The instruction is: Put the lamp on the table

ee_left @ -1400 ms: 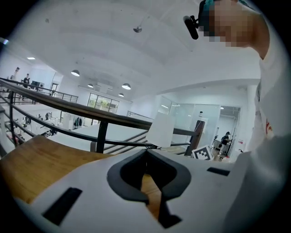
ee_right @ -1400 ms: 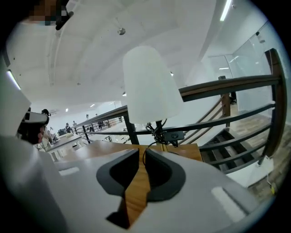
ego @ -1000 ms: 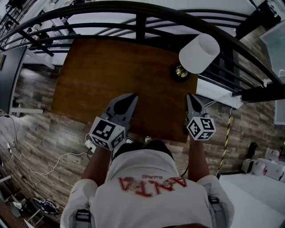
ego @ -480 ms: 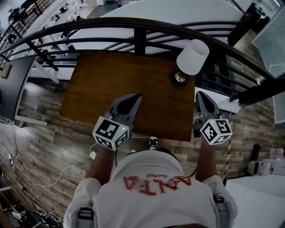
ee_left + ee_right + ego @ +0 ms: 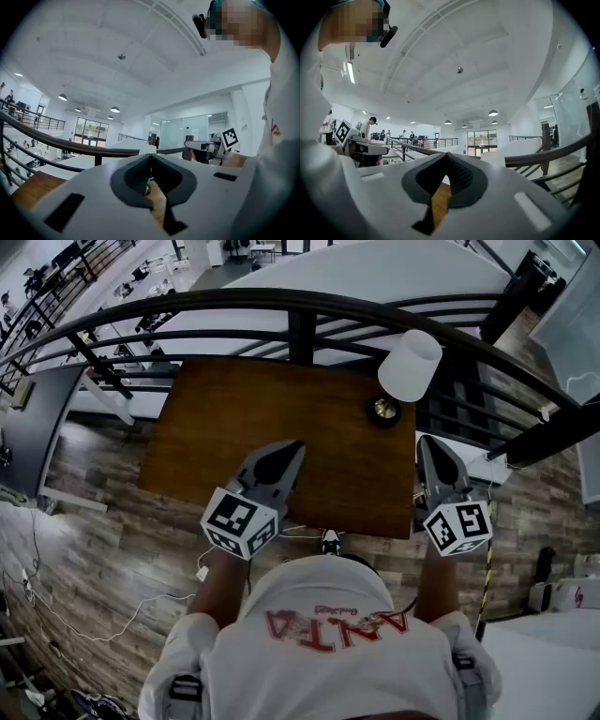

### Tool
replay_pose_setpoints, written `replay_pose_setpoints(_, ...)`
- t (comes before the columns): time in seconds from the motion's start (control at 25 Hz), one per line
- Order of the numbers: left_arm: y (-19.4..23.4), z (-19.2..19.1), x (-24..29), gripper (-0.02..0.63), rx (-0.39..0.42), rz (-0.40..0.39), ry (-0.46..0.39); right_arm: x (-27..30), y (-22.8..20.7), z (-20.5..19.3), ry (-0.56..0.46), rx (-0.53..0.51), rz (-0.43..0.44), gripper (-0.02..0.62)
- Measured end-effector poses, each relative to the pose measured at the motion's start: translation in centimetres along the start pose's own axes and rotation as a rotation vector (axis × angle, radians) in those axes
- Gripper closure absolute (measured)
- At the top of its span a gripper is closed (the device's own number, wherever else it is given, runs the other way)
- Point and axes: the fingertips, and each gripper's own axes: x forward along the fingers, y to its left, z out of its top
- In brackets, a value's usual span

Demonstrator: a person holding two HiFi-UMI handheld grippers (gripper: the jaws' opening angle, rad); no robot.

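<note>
At the near edge of the wooden table (image 5: 234, 427): a person in a white shirt (image 5: 328, 643), one gripper in each hand.

- Left gripper (image 5: 286, 448): over the near part of the tabletop, pointing toward the railing. Jaws closed tip to tip, nothing between them.
- Right gripper (image 5: 429, 442): just off the table's right edge, above the plank floor (image 5: 94, 493). Jaws pressed together, empty.
- Both grippers are well short of the lamp.
- Lamp (image 5: 410, 365): stands on the table's far right corner. Its round dark base rests on the wood, white shade above. Neither gripper touches it.
- Beyond the table: a dark curved railing (image 5: 300, 306).
- Farther off, in the right gripper view: a bright hall with ceiling lights (image 5: 493, 113).
</note>
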Motion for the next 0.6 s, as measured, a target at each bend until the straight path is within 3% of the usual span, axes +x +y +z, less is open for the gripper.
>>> replay_pose_setpoints(0.6,-0.48,0.67,0.78,0.597,0.000,-0.020,-0.031,0.21,0.22,-0.06,0.023,-0.035,0.015,0.594)
